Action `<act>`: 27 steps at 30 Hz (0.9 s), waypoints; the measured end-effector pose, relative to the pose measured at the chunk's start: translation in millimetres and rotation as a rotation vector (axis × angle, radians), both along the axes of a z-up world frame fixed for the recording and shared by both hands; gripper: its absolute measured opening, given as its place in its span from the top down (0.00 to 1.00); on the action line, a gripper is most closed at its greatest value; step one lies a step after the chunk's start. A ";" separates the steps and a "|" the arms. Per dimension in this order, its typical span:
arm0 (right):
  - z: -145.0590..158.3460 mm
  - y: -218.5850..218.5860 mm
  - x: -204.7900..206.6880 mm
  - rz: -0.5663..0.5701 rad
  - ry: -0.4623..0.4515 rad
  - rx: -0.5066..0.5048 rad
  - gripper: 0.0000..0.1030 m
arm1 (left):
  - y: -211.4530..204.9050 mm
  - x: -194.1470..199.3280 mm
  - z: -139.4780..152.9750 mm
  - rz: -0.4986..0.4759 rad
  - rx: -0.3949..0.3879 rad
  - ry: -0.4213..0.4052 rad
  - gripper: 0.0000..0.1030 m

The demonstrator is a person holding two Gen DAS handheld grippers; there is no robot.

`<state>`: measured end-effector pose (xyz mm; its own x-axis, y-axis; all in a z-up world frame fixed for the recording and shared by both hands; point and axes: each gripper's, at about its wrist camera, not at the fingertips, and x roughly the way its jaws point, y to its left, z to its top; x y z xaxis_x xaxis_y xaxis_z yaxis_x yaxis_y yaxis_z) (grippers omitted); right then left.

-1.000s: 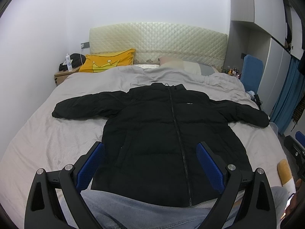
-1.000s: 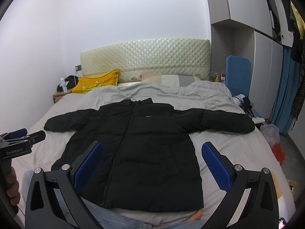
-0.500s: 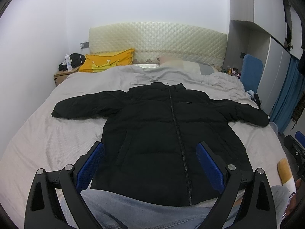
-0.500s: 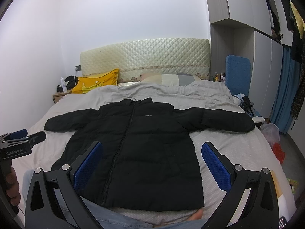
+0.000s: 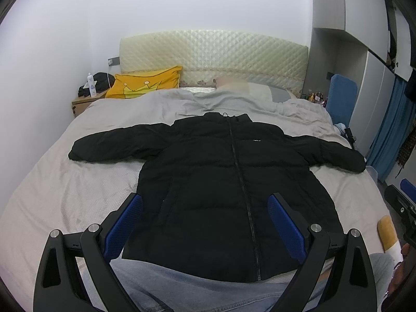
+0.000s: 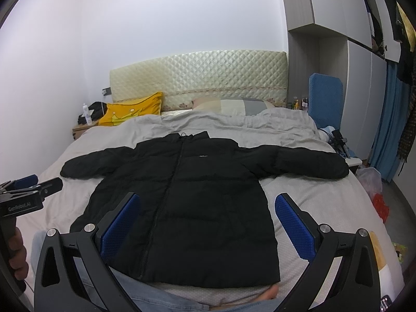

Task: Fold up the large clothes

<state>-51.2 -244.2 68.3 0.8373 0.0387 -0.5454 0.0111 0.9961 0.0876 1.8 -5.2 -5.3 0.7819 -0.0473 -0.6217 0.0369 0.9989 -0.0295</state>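
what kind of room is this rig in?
A home bedroom, most likely: a bed with a quilted headboard, pillows such as the yellow pillow, and a built-in wardrobe. A black jacket lies spread on the bed.

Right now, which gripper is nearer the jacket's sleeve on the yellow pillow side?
Left. The left gripper hovers open over the black jacket's hem toward that sleeve; the right gripper hovers open toward the opposite side.

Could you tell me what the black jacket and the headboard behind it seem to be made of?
Black jacket: likely matte synthetic shell with padded filling, judging by its puffy horizontal quilted bands. Headboard: seemingly glossy cream faux leather or vinyl, diamond-tufted with a light sheen.
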 end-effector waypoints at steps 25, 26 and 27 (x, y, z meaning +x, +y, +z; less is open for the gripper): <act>3.1 -14.6 33.0 0.002 -0.018 0.061 0.00 | -10.1 60.4 16.9 -0.075 -0.048 -0.028 0.06; 3.4 -16.0 35.0 -0.003 -0.023 0.057 0.00 | -13.0 63.9 20.1 -0.082 -0.043 -0.049 0.06; 3.4 -17.5 37.3 -0.008 -0.025 0.050 0.00 | -14.1 66.5 22.4 -0.086 -0.040 -0.062 0.06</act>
<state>-13.9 -261.7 71.7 0.8511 0.0587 -0.5216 0.0162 0.9903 0.1378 68.3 -19.3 17.1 0.8107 -0.1397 -0.5685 0.1254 0.9900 -0.0646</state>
